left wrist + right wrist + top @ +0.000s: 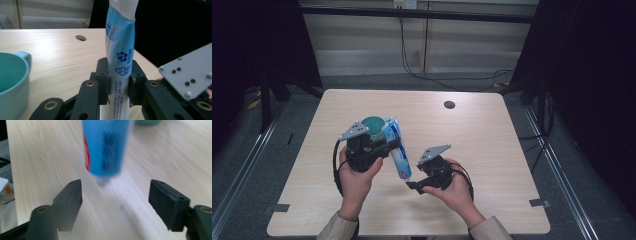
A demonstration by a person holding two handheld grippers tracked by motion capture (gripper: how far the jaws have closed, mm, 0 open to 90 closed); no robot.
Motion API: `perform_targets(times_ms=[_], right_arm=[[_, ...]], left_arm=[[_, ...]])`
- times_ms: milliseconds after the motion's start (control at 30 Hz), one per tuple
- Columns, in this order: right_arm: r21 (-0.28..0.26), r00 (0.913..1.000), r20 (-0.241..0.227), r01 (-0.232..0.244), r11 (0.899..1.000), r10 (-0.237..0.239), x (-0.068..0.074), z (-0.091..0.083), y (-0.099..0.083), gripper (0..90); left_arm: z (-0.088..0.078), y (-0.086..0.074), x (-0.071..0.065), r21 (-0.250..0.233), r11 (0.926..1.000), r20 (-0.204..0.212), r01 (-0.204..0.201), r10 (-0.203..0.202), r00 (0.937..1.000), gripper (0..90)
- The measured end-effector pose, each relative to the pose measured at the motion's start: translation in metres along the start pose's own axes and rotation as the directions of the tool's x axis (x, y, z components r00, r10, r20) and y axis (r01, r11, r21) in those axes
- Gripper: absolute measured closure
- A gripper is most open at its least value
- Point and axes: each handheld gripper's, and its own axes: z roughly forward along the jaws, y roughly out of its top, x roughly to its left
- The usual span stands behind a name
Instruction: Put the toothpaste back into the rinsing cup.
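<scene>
The tube (120, 62) is being pinched mid-body by the left hand-held gripper (119, 80); soft and light, it is hanging cap-down just ahead of the wide-open right hand-held gripper (115, 195), best gripped near its cap.

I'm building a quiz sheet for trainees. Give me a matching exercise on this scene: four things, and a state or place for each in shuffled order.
Things:
1. left gripper
2. right gripper
3. toothpaste tube
4. teal cup

States:
a. jaws apart, nothing between the pads
b. stands on the table
c. clamped on the tube
d. held up off the table, cap end down

Pairs: 1-c, 2-a, 3-d, 4-b
</scene>
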Motion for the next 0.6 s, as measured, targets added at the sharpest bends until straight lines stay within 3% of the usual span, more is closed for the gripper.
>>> perform_targets(times_ms=[133, 300, 367, 600], right_arm=[[0.051, 0.9995, 0.024, -0.019, 0.999, 0.018, -0.010, -0.004, -0.011, 20.8], [0.073, 0.9977, 0.058, -0.039, 0.997, 0.035, -0.019, -0.010, -0.027, 17.0], [0.058, 0.9971, 0.072, -0.027, 0.998, 0.023, -0.022, -0.013, -0.032, 15.9], [0.073, 0.9945, 0.095, -0.051, 0.996, 0.044, -0.030, -0.018, -0.052, 15.4]], left_arm=[[-0.003, 0.000, 0.002, -0.002, 0.9997, -0.026, -0.023, 0.023, 0.9994, 74.5], [-0.005, 0.000, 0.004, 0.010, 0.9987, -0.056, -0.051, 0.051, 0.9971, 74.5], [-0.006, 0.000, 0.004, 0.010, 0.9983, -0.064, -0.058, 0.059, 0.9962, 74.4], [-0.009, 0.002, 0.009, 0.014, 0.9977, -0.091, -0.066, 0.067, 0.9936, 74.4]])
